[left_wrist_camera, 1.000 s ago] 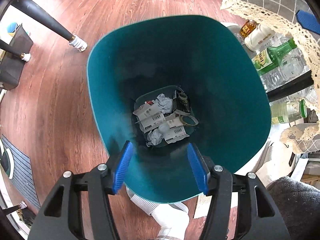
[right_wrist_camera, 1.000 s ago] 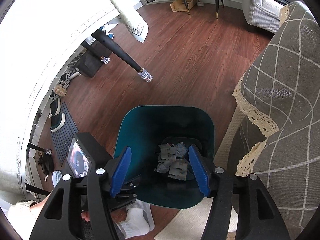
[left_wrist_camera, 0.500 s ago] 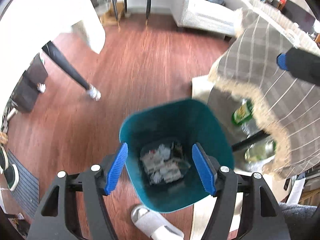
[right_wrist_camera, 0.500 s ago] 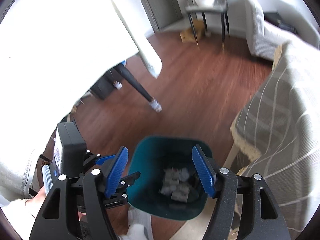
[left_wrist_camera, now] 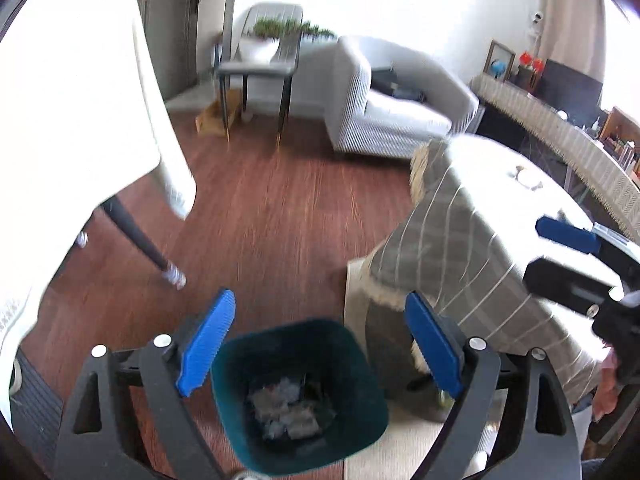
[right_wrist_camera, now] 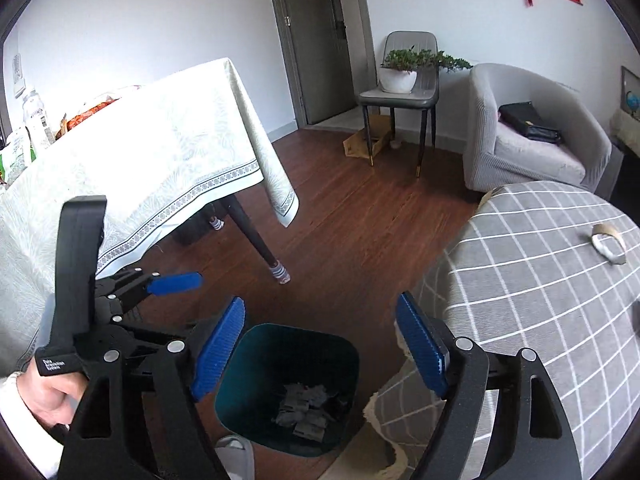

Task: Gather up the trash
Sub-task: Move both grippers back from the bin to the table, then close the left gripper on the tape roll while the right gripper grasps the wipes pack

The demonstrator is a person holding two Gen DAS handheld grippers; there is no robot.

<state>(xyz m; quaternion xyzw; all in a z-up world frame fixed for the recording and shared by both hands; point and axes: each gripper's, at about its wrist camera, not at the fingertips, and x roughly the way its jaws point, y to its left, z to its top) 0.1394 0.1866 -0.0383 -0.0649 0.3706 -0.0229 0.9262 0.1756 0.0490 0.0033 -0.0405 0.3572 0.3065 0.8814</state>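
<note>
A teal trash bin [left_wrist_camera: 356,348] stands on the wood floor, low in the left wrist view, with crumpled paper and labels [left_wrist_camera: 286,408] in its bottom. My left gripper [left_wrist_camera: 320,308] hovers high above the bin, its jaws opening with nothing between them. In the right wrist view the same bin [right_wrist_camera: 256,360] and its trash [right_wrist_camera: 308,408] lie below my right gripper [right_wrist_camera: 320,304], whose jaws are also opening and hold nothing. A curled tape ring [right_wrist_camera: 608,242] lies on the grey checked tablecloth [right_wrist_camera: 540,300] to the right. One blue finger of the left gripper [right_wrist_camera: 174,283] shows at the left.
A dining table under a white cloth [right_wrist_camera: 160,168] stands left, its dark leg [right_wrist_camera: 256,236] near the bin. Farther back are a chair with a potted plant [right_wrist_camera: 400,80], a grey armchair [right_wrist_camera: 532,132] and a cardboard box [right_wrist_camera: 368,140]. A slippered foot [right_wrist_camera: 236,456] is beside the bin.
Both grippers have risen away from the bin and tilted up, so the bin looks smaller and the room has come into view. Both pairs of jaws have widened.
</note>
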